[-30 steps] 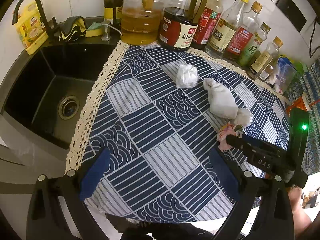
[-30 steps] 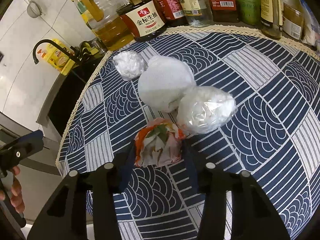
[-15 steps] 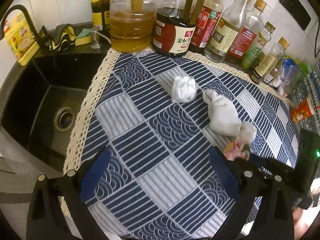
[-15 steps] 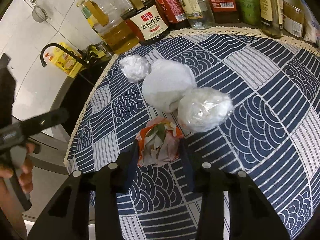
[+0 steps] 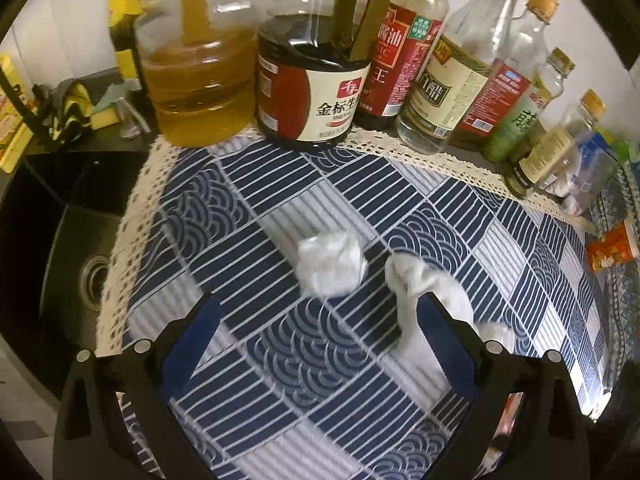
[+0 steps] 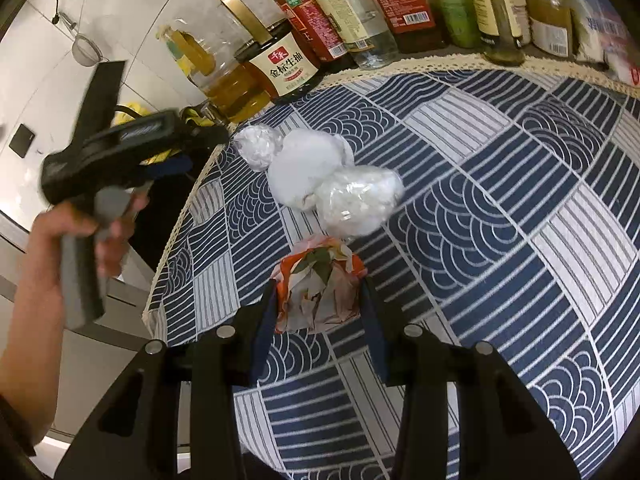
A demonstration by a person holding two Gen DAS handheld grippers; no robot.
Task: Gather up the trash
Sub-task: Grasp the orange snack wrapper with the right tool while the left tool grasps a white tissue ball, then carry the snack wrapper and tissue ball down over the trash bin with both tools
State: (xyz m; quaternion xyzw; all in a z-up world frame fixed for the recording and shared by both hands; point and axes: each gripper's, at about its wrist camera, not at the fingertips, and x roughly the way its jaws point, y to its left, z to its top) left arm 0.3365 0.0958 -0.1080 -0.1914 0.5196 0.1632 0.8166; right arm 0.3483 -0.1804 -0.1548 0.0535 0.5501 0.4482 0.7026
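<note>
Right gripper (image 6: pixel 318 300) pinches the orange wrapper (image 6: pixel 320 284); left gripper (image 5: pixel 320 344) spread wide, empty, near the white wad (image 5: pixel 330 262).

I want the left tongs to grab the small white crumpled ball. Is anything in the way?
Nothing visible is. The left tongs are open, and only bare blue patterned cloth lies between them and the small white crumpled ball. The bigger white wad sits off to its right.

Black two-fingered tool (image 5: pixel 316 340) with blue pads (image 5: pixel 192 332), round silver screws (image 5: pixel 142 346), grey handle (image 6: pixel 80 276).
</note>
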